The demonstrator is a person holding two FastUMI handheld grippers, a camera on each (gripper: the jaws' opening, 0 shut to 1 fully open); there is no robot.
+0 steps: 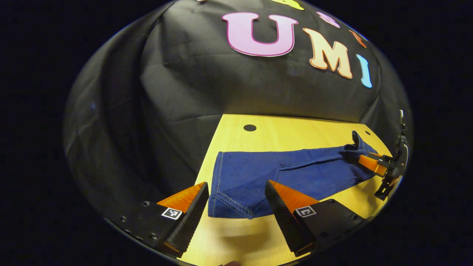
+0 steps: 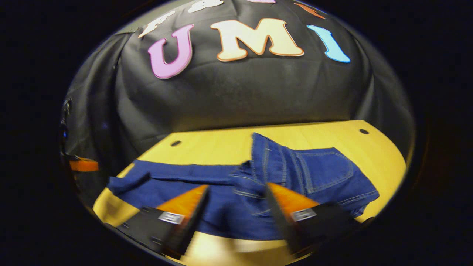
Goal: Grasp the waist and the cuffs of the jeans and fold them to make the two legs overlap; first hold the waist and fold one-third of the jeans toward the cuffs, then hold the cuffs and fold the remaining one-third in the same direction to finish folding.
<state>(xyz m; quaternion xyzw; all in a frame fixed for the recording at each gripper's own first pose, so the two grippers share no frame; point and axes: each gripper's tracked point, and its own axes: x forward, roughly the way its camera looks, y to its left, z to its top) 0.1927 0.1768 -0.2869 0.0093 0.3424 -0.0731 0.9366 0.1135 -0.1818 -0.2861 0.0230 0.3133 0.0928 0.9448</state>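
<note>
Jeans [image 1: 281, 173] flat between spread left tongs [image 1: 236, 214]

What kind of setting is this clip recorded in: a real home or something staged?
Most likely a staged recording booth, not a home: a black cloth wall hangs behind a light wooden table with round holes in its top, and on it lie just the jeans, between two open hand-held grippers.

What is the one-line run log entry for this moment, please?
jeans flat on table | left gripper open at cuffs | right gripper open over waist | no fold yet
</note>
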